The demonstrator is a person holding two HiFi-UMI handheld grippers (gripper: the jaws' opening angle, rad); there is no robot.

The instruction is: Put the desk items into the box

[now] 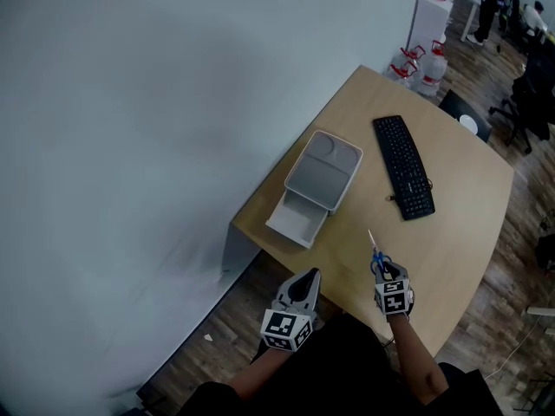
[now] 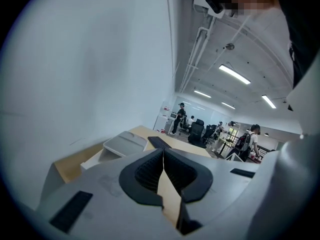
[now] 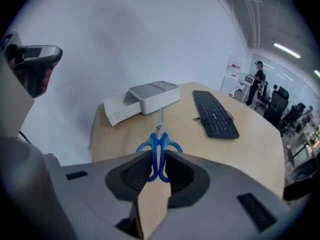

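My right gripper is shut on a pair of blue-handled scissors, held above the near part of the wooden desk. In the right gripper view the pads clamp the scissors' handles, and the closed blades point toward the grey box. The box stands near the desk's left edge with its white drawer pulled out toward me. My left gripper hovers at the desk's near left edge. Its jaws meet at the tips with nothing between them.
A black keyboard lies to the right of the box, its cable trailing at the near end. A pale wall runs along the desk's left side. Water bottles and office chairs stand beyond the far corner.
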